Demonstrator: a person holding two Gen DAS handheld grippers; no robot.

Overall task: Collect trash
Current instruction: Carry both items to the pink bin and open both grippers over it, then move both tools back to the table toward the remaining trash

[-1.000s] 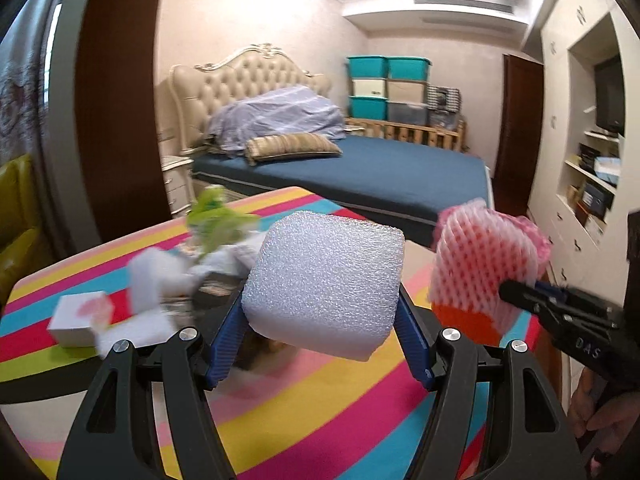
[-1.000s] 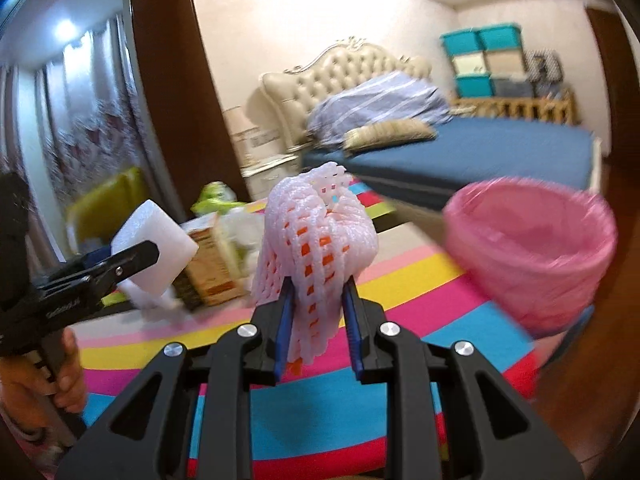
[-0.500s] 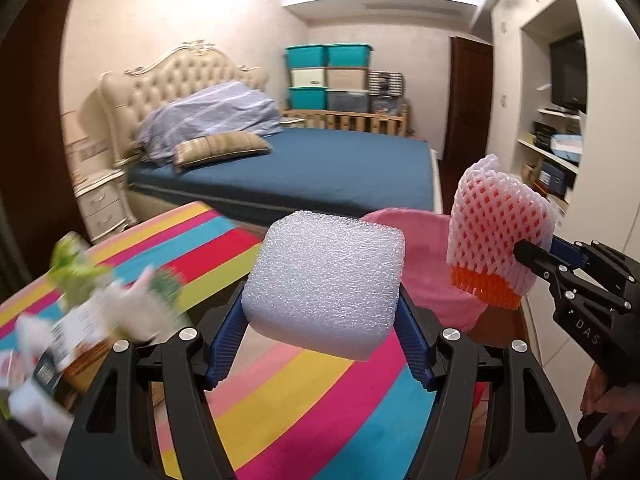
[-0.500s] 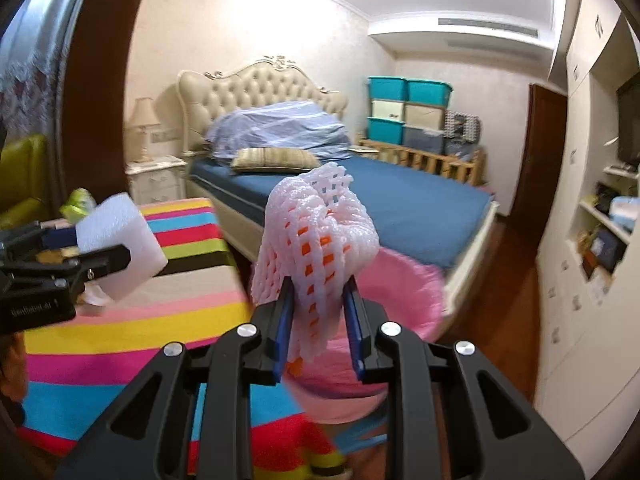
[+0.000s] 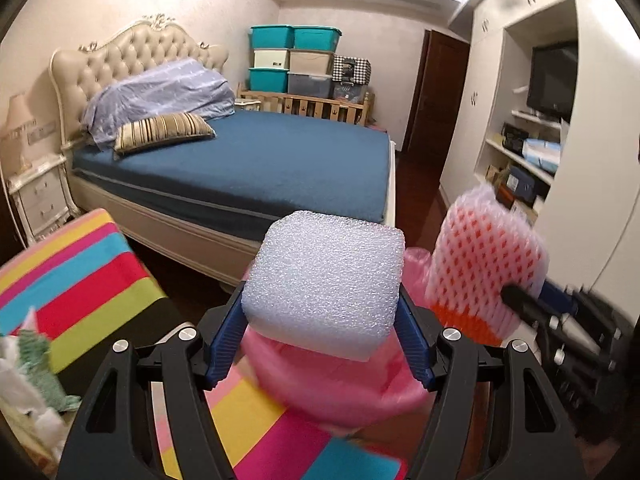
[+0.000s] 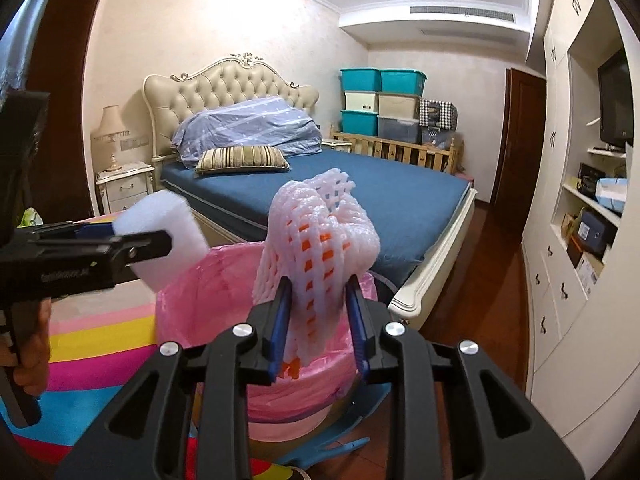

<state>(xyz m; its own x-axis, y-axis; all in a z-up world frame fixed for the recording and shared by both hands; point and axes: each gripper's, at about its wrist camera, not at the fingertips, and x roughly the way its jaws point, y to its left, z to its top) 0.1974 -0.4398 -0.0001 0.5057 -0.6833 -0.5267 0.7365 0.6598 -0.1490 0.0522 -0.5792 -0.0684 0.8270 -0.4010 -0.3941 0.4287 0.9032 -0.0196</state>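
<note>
Two grippers are in front of us, one in each of our hands, and both carry a piece of trash. Our left gripper [image 5: 320, 340] has its blue pads pressed on the two sides of a white block of packing foam with a rough, bubbly surface [image 5: 324, 280], so this block is firmly clasped. Our right gripper [image 6: 320, 328] has a white foam fruit net with orange showing through its holes [image 6: 320, 248] between its blue fingers [image 6: 280, 324]; its jaws are opening at this moment, and the net stands upright between them and seems to touch both pads. Just under and behind both grippers is a round bin lined with a pink plastic bag [image 6: 200, 304]. In the right wrist view the net hangs over the open mouth of this bin, and the foam block is over its left rim, with the hand [image 6: 28, 356] that holds the left gripper at the left edge. The bin stands beside a table covered with a cloth of bright stripes in pink, yellow, red and blue [image 5: 80, 280]. On the left part of this cloth some other crumpled wrappers, white and green [image 5: 28, 368], lie blurred. Further behind is a bed with a dark blue sheet [image 5: 260, 160].
</note>
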